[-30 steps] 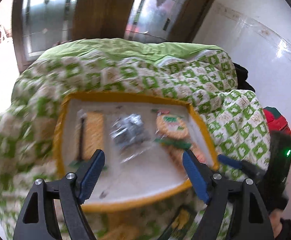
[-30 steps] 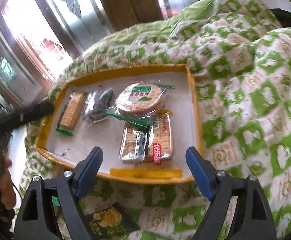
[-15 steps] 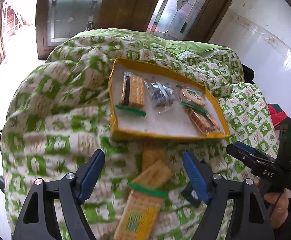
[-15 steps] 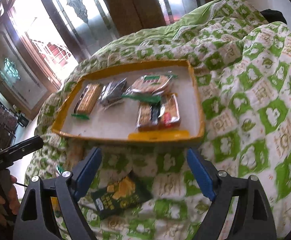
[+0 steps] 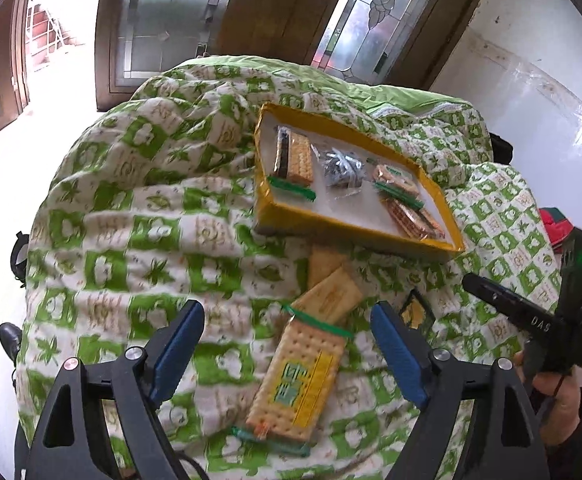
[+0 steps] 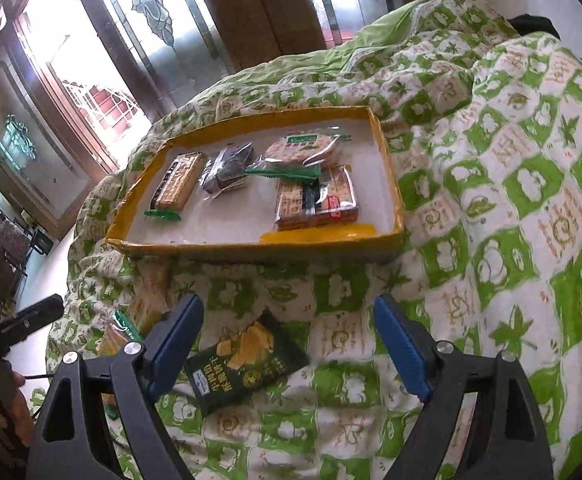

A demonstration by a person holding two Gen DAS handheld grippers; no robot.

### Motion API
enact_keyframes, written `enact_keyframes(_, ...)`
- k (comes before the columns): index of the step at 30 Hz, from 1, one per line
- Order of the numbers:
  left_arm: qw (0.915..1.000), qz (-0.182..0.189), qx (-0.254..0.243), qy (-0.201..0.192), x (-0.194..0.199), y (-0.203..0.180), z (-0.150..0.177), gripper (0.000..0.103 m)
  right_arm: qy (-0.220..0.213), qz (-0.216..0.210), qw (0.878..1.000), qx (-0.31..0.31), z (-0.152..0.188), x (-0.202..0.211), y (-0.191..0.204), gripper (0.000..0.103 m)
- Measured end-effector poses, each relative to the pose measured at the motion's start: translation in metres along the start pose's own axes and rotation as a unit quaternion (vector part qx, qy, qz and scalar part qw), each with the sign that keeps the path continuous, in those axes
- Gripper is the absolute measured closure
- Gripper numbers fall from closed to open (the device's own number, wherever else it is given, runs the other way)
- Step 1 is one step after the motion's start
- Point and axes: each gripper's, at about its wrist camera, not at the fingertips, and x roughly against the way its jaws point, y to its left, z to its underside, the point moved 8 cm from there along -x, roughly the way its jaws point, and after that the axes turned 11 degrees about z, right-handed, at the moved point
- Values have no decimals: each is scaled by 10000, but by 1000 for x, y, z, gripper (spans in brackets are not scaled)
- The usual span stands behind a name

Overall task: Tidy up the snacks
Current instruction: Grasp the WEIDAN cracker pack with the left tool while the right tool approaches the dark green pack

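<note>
bed: a green-and-white patterned quilt (image 5: 139, 216) is covering it and carrying everything; there is no tabletop here.
tray: a shallow yellow-rimmed cardboard tray with a white floor (image 5: 333, 224) is lying beyond both tongs, already holding four wrapped snacks in a row.
cracker pack: a long clear-wrapped pack of pale square crackers with a yellow-and-green label (image 5: 301, 378) is lying on the quilt short of the tray, directly between and just ahead of the left tongs (image 5: 287, 354). Its long axis is running away from the camera, tilted a little to the right, roughly crosswise to the line on which the pads would be closing, so a grip across its narrow width looks workable.
left tongs: their jaws have just been opening and are standing wide, pads clear of the pack lying between them.
dark pouch: a dark green foil pouch printed with yellow chips (image 6: 247, 362) is lying flat between the right tongs (image 6: 289, 350), slanted, its long axis running up to the right.
right tongs: standing wide, holding nothing.
nearer hand: each hand is sitting nearest its own snack.
</note>
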Motion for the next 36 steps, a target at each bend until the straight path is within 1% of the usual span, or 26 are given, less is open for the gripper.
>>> enact_keyframes(8, 9998, -110, -157, 34, 2, -5, 18, 15, 29, -26, 10000, 63, 13, 4, 8, 17)
enact_keyframes(15, 9993, -229, -285, 39, 2, -9, 22, 15, 65, -50, 10000, 48, 20, 7, 12, 17)
enact_keyframes(26, 9984, -337, -432, 165, -5, -10, 32, 15, 168, -166, 9997, 29, 32, 9, 20, 17)
enact_keyframes(36, 9990, -307, -210, 253, -9, 1, 48, 15, 322, -179, 9992, -150, 39, 8, 17, 17)
